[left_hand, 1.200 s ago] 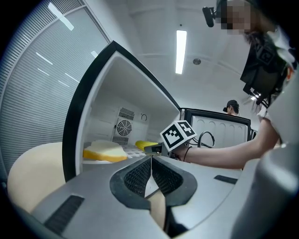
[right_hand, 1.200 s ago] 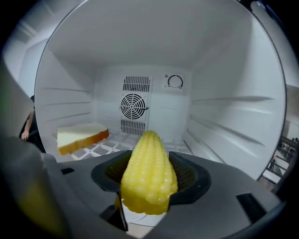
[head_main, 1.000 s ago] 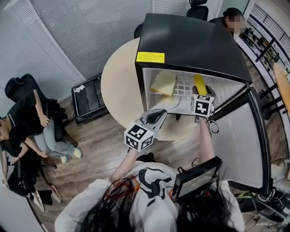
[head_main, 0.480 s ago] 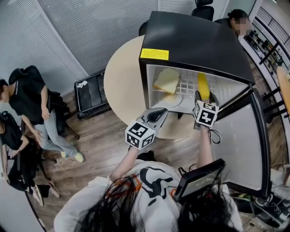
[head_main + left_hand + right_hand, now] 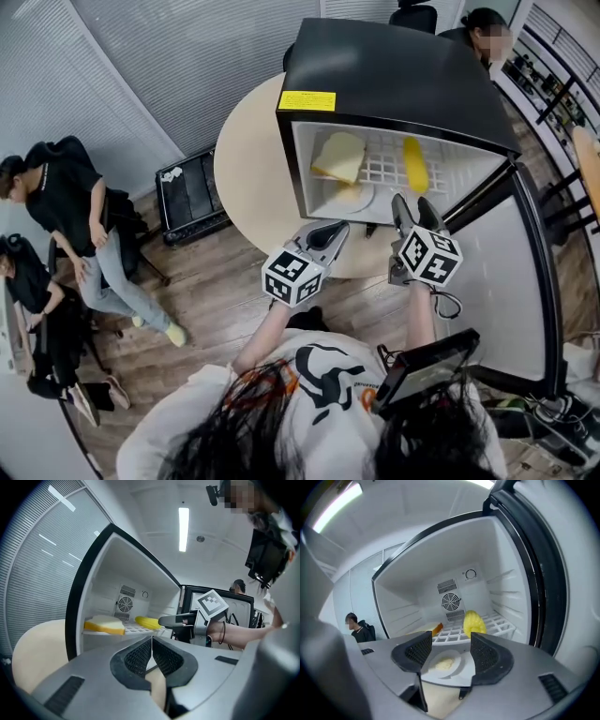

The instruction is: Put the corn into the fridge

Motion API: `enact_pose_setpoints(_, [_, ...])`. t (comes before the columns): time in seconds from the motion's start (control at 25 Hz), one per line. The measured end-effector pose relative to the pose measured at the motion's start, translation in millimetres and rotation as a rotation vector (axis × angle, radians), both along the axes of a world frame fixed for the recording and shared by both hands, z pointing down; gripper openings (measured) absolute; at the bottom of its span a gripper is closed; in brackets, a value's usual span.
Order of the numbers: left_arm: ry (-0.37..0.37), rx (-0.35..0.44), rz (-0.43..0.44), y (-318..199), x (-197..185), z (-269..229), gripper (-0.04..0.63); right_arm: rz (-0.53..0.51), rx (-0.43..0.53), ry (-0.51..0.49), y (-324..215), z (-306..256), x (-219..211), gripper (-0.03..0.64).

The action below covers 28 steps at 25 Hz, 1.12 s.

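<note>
The yellow corn (image 5: pixel 413 163) (image 5: pixel 473 622) (image 5: pixel 147 622) lies on the white wire shelf (image 5: pixel 382 169) inside the open black mini fridge (image 5: pixel 394 84). My right gripper (image 5: pixel 408 212) (image 5: pixel 446 649) is open and empty, just outside the fridge mouth, below the corn. The left gripper (image 5: pixel 328 234) (image 5: pixel 152 649) is shut with nothing in it, held in front of the fridge's lower left corner. A slice of bread (image 5: pixel 339 156) (image 5: pixel 104 625) rests on the shelf's left side. A white plate (image 5: pixel 352 196) (image 5: pixel 444 663) with a pale lump sits on the fridge floor.
The fridge door (image 5: pixel 502 281) stands wide open to the right. The fridge sits on a round beige table (image 5: pixel 248 169). Two people sit at the left (image 5: pixel 66 202), another behind the fridge (image 5: pixel 480 28). A black case (image 5: pixel 192 197) lies on the wooden floor.
My right gripper has pulled back out of the fridge toward me, leaving the corn on the shelf. The left gripper has barely moved.
</note>
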<state>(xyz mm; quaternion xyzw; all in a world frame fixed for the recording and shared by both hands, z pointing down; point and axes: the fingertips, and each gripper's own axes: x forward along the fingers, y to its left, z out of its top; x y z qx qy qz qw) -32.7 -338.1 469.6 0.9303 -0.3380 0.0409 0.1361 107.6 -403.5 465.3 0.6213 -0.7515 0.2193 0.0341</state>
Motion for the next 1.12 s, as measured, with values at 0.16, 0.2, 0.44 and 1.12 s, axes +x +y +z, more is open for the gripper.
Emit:
enact_pose_setpoints(0.16, [-0.005,-0.003,-0.003,12,8,2,0.012,-0.042,-0.011,-0.044,21,7,-11,0.265])
enact_pose_setpoints(0.2, [-0.006,-0.003,-0.005,15,10,3,0.012,-0.053,-0.016,-0.049,27,10,-14,0.265])
enact_pose_setpoints(0.44, [-0.010,-0.003,-0.037,39,19,4,0.012,-0.131,-0.038,-0.084,61,18,-27,0.248])
enact_pose_setpoints(1.12, [-0.020,-0.022,-0.180,154,37,16,0.012,-0.303,-0.074,-0.089,182,35,-35,0.114])
